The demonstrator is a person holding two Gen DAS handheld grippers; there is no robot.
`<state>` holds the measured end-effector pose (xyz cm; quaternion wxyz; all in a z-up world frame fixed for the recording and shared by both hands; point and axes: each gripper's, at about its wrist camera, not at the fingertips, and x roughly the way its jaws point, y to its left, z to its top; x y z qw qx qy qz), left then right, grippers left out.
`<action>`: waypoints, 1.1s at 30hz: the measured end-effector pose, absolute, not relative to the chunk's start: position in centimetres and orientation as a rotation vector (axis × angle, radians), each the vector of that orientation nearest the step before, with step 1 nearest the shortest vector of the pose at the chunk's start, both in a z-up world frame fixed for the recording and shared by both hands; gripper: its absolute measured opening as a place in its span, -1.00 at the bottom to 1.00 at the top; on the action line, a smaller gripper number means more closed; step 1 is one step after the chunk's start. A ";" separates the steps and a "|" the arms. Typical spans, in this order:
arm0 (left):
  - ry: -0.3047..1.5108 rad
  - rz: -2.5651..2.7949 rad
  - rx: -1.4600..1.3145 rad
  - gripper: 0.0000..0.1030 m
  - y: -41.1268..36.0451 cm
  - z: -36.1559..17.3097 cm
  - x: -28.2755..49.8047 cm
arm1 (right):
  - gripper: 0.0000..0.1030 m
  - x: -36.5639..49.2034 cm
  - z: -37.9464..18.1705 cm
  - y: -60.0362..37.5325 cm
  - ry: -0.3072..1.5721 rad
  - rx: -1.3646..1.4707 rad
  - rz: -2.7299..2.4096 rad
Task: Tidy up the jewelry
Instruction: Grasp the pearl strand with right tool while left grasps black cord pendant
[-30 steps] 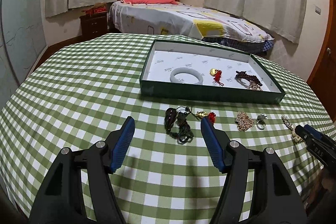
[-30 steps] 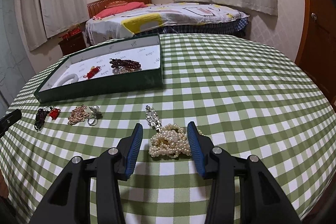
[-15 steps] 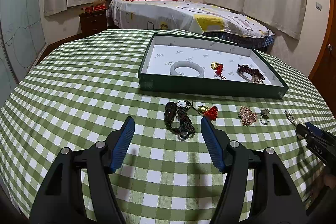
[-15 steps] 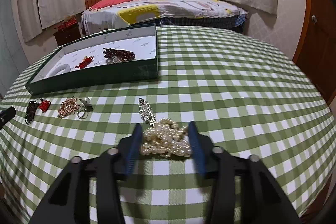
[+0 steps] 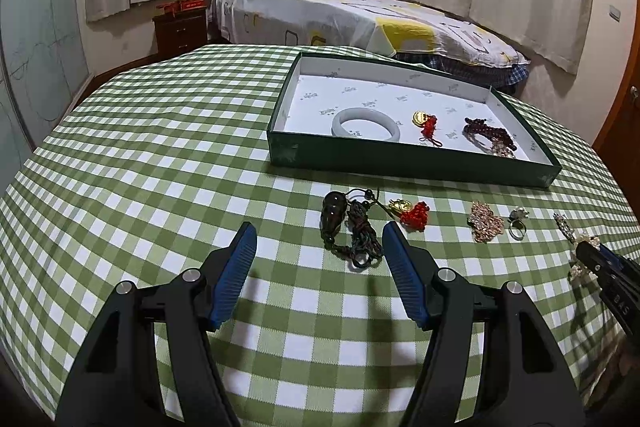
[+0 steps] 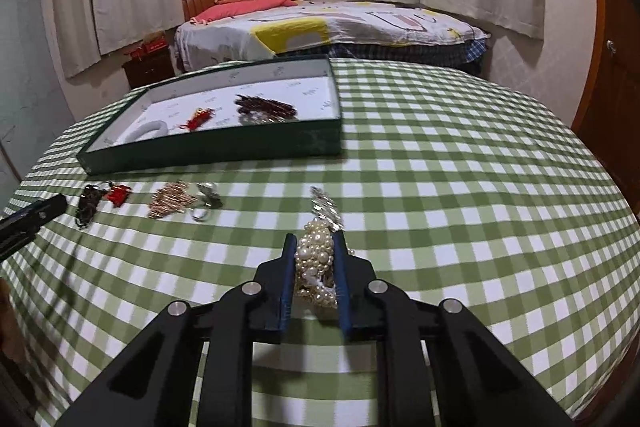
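So we've got the green tray sitting on the checked tablecloth, and we'll place everything off that. Inside the tray we can see a pale bangle, a gold-and-red charm and a dark red bead bracelet. Just in front of the tray's near wall there's a row of loose pieces on the cloth: a dark gourd pendant with a tangled cord, a second gold-and-red charm, a rose-gold sparkly piece and a ring. Our right gripper is in front of the tray's right corner, further out from it than that row, and its jaws are closing with the pearl necklace bunched up between the blue pads — they're already pressing on the pearls from both sides. A silver clasp pokes out past the fingertips on the tray side. Our left gripper hovers in front of the tray's left half with its jaws well apart and nothing in them — the gourd pendant sits just beyond the gap, closer to the right finger.
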<state>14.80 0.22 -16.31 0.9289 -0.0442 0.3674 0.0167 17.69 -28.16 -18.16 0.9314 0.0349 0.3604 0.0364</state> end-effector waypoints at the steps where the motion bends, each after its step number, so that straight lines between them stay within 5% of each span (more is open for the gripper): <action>1: 0.757 0.034 -0.092 0.24 0.2 -16.4 15.0 | -0.64 17.7 -18.0 -28.0 0.734 0.070 0.080; 22: 0.864 -0.012 -0.083 0.05 -0.6 -18.1 19.3 | -0.64 18.9 -18.0 -26.8 0.745 0.102 0.138; 27: 0.856 -0.022 -0.094 -0.54 -0.5 -18.1 19.3 | -0.64 19.0 -18.2 -26.8 0.749 0.109 0.140; 33: 0.845 -0.028 -0.115 -0.61 -0.2 -18.1 18.9 | -0.64 18.9 -18.2 -26.9 0.747 0.112 0.143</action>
